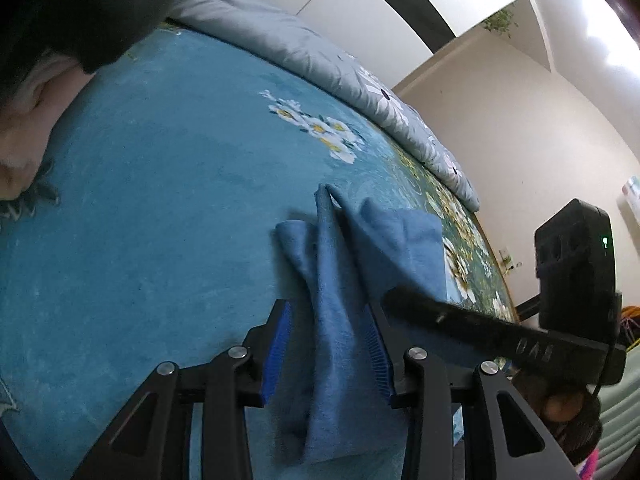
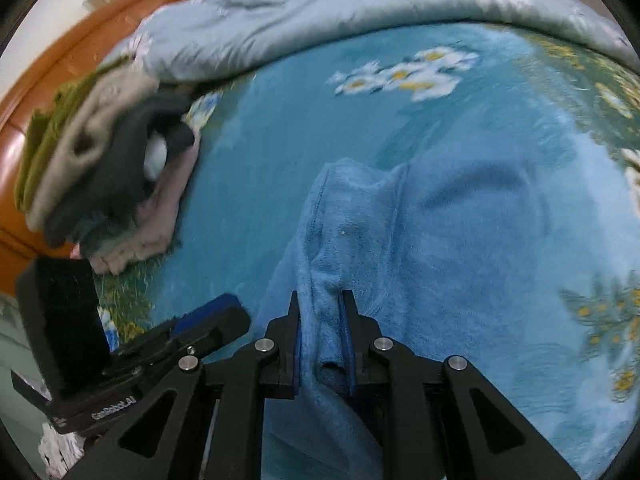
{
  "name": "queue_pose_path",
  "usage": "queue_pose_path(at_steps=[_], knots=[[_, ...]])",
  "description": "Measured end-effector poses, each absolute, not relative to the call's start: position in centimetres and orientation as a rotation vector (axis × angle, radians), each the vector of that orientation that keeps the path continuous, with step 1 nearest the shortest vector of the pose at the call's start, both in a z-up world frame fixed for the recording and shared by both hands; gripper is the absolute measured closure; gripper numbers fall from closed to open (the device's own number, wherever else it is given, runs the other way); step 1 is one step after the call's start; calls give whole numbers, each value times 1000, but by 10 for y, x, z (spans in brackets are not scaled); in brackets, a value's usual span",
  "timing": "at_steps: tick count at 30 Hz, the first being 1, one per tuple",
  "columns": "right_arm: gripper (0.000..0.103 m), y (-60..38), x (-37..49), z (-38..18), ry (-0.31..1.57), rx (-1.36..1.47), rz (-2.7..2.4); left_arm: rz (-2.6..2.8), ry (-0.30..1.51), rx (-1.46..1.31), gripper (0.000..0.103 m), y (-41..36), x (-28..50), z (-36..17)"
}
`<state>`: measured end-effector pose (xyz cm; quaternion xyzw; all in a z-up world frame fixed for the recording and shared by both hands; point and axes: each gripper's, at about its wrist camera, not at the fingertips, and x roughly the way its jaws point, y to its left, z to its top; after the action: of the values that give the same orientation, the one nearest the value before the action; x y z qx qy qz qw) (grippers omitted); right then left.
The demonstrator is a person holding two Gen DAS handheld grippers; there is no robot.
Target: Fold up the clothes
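A grey flowered quilt [image 2: 304, 12] lies bunched along the far edge of the teal flowered bedspread [image 1: 160, 168].

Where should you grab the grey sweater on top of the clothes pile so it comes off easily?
Probably the grey sweater's near edge, where it hangs over the dark garment on the clothes pile. Come from the open bed side, across the blue floral bedspread; the quilt blocks the back. The view is blurred, so its folds are unclear.

One blue towel [image 2: 460, 240], two grippers, one quilt [image 2: 320, 12], one clothes pile [image 2: 104, 176]
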<state>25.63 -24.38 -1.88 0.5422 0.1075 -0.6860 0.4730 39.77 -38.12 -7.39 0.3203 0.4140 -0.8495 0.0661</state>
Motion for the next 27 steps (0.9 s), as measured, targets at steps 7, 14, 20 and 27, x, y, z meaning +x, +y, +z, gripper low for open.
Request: queue_pose_path(at_steps=[7, 14, 20, 27], knots=[[73, -219, 260, 9, 80, 1249, -1534, -2594, 1371, 910, 56, -385, 401, -66], [60, -144, 231, 21, -35, 1179, -1709, -2781, 1241, 894, 44, -357, 397, -28], [60, -101, 214, -16, -164, 1320, -1721, -2843, 1134, 1110, 43, -316, 375, -28], [60, -80, 212, -28, -217, 1348, -1716, -2714, 1096, 1197, 98, -311, 375, -49]])
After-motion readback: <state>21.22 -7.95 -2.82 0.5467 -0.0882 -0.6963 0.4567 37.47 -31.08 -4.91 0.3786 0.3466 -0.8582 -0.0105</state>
